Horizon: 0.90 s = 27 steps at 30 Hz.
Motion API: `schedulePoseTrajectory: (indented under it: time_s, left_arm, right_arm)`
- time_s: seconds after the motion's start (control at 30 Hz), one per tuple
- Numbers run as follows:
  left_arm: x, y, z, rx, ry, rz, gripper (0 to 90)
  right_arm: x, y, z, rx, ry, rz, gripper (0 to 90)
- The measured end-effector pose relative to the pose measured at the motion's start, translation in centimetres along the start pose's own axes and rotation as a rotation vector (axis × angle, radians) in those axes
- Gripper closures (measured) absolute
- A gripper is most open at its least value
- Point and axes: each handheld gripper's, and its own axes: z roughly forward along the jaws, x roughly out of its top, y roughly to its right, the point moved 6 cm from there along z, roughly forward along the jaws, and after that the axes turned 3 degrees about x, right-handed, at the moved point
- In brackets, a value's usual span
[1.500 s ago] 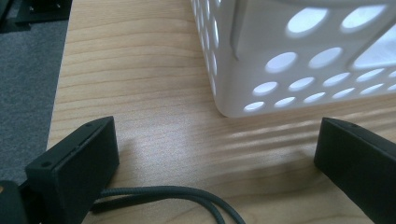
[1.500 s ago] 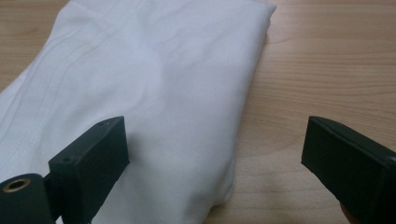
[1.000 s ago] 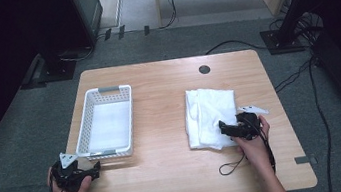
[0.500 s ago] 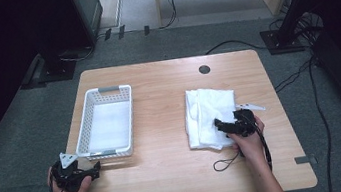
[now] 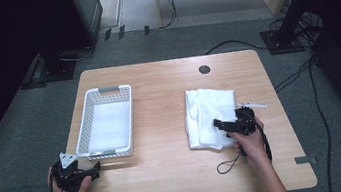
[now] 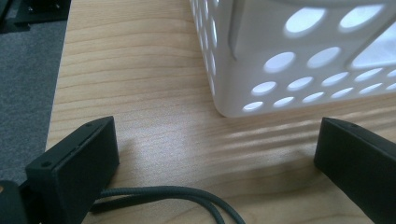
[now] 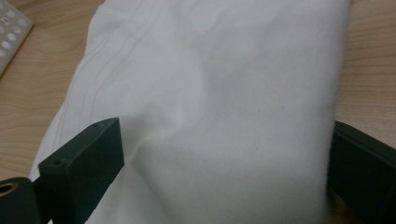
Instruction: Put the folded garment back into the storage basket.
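One folded white cloth (image 5: 209, 116) lies rumpled between the right hand-held gripper's (image 5: 220, 124) jaws.

One white cloth (image 5: 209, 116), one white basket (image 5: 106, 122), two grippers: left gripper (image 5: 88, 170), right gripper (image 5: 220, 124).

In the right gripper view the white cloth (image 7: 219, 107) runs past the top and bottom edges, and its near end lies hidden between the jaws. In the left gripper view the basket (image 6: 299, 51) is cut off at the top and right edges. In the high view the right tool (image 5: 220, 124) covers the cloth's near right corner.
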Motion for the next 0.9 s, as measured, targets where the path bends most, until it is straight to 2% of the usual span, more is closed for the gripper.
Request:
schedulePoseTrajectory:
  time_s: [0.03, 0.13, 0.3, 0.33, 0.37, 0.63, 0.73, 0.8, 0.9]
  left_arm:
    - [0.0, 0.0, 0.0, 0.000, 0.000, 0.000, 0.0]
    - [0.0, 0.0, 0.0, 0.000, 0.000, 0.000, 0.0]
    - [0.0, 0.0, 0.0, 0.000, 0.000, 0.000, 0.0]
    - [0.0, 0.0, 0.0, 0.000, 0.000, 0.000, 0.0]
    - [0.0, 0.0, 0.0, 0.000, 0.000, 0.000, 0.0]
    - [0.0, 0.0, 0.0, -0.001, 0.000, 0.001, 0.0]
    - [0.0, 0.0, 0.0, -0.002, 0.000, 0.002, 0.0]
    - [0.0, 0.0, 0.0, -0.002, 0.000, 0.002, 0.0]
    - [0.0, 0.0, 0.0, -0.003, 0.000, 0.003, 0.0]
  right_arm:
    - [0.4, -0.4, -0.2, -0.026, 0.013, -0.015, 2.9]
    - [0.6, -0.8, -0.2, -0.050, 0.012, -0.034, 2.4]
    - [0.7, -1.3, 0.5, -0.092, -0.020, -0.045, 1.3]
    - [0.7, -1.3, 0.7, -0.124, -0.029, -0.060, 1.4]
    - [0.7, -1.4, 0.8, -0.135, -0.034, -0.055, 1.4]
    - [0.6, -1.5, 1.7, -0.153, -0.051, -0.052, 0.3]
    - [0.4, -1.5, 2.3, -0.187, -0.033, -0.105, 0.0]
    - [0.5, -1.5, 2.4, -0.187, -0.031, -0.105, 0.1]
    - [0.5, -1.7, 2.4, -0.186, -0.027, -0.111, 5.2]
